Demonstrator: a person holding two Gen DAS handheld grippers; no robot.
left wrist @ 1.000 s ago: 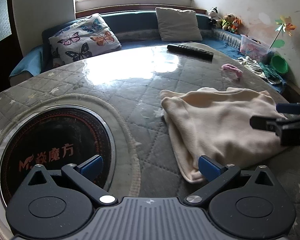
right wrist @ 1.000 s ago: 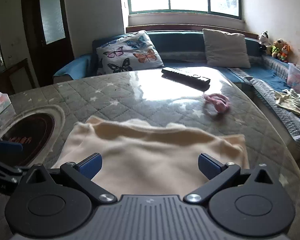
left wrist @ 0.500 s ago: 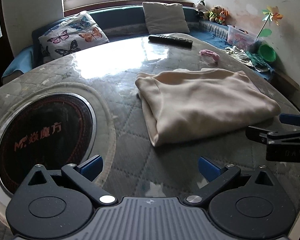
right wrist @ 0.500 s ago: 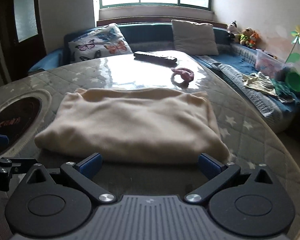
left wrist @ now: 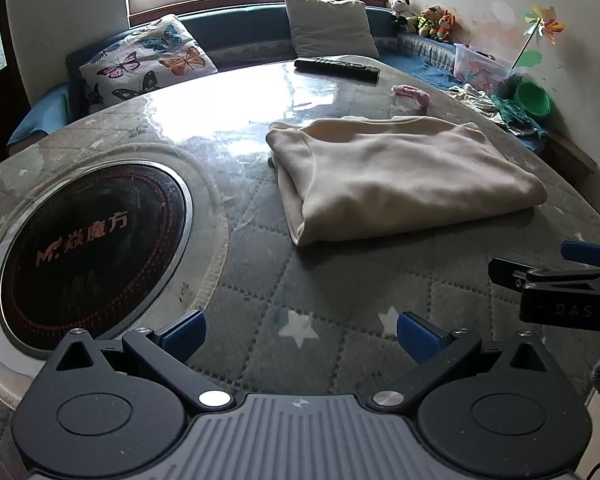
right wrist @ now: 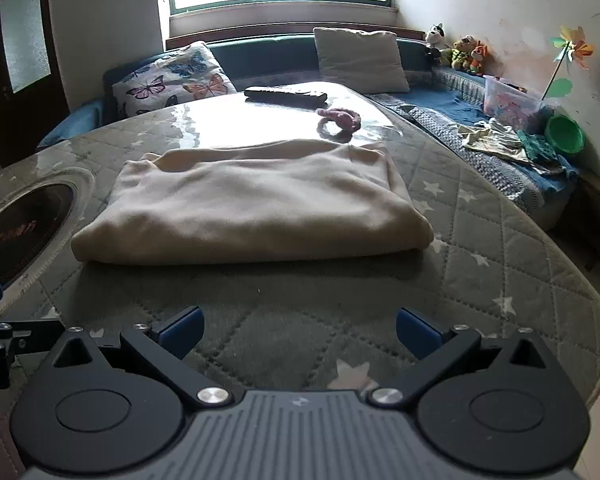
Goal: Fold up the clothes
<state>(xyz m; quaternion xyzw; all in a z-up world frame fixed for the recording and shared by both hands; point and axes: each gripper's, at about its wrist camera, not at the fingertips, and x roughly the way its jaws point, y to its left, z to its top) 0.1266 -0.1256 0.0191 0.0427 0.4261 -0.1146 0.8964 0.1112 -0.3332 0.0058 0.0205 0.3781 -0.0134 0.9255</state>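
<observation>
A cream garment (left wrist: pixel 396 176) lies folded into a flat rectangle on the quilted round table (left wrist: pixel 340 300); it also shows in the right wrist view (right wrist: pixel 252 204). My left gripper (left wrist: pixel 300 334) is open and empty, hovering over bare table in front of the garment's left corner. My right gripper (right wrist: pixel 298 330) is open and empty, in front of the garment's near edge and apart from it. The right gripper also shows at the right edge of the left wrist view (left wrist: pixel 556 280).
A round black induction cooktop (left wrist: pixel 84 248) is set in the table at the left. A black remote (left wrist: pixel 336 66) and a pink hair tie (left wrist: pixel 412 94) lie at the far side. Cushions, toys and clothes sit on the bench behind.
Both grippers have drawn back from the garment toward the table's near edge. The folded garment has stayed lying flat where it was.
</observation>
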